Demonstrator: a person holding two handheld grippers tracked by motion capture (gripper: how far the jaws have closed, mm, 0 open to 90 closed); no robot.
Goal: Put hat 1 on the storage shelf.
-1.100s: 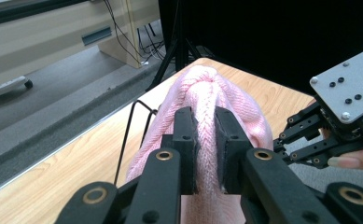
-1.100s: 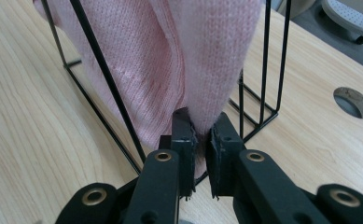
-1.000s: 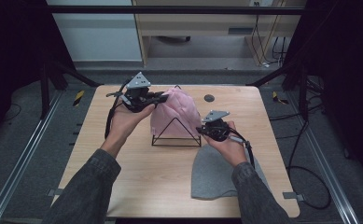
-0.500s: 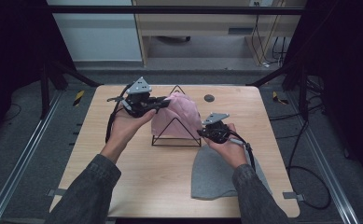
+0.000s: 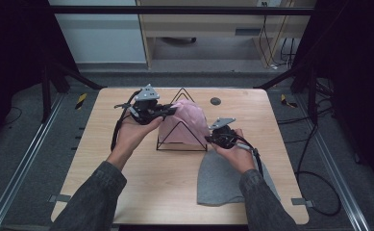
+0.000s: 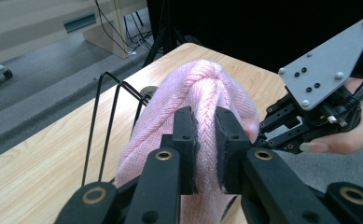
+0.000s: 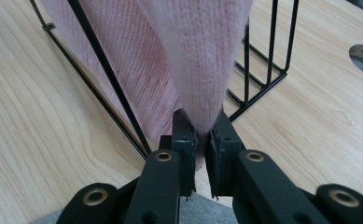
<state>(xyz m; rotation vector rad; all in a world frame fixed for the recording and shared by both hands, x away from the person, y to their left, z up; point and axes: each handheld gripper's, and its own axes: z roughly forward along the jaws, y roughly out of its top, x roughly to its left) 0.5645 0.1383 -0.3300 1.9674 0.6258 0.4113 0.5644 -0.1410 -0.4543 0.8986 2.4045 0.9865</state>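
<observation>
A pink knitted hat (image 5: 184, 122) is draped over a black triangular wire rack (image 5: 180, 143) at the table's middle. My left gripper (image 5: 171, 110) is shut on a fold of the pink hat (image 6: 202, 107) at its upper left side, the knit pinched between the jaws (image 6: 206, 149). My right gripper (image 5: 208, 139) is shut on the pink hat's lower edge (image 7: 202, 60) at the rack's right corner; the fabric hangs between the jaws (image 7: 201, 140), next to the rack's wires (image 7: 258, 51). A grey knitted hat (image 5: 223, 180) lies flat under my right hand.
The wooden table (image 5: 103, 168) has a round cable hole (image 5: 215, 101) behind the rack. Black frame legs and cables stand on the floor around it. A pale cabinet (image 5: 208, 24) is beyond the far edge.
Both grippers stay on the pink hat. The left one has shifted slightly right and down along the hat's upper left; the right hand barely moved.
</observation>
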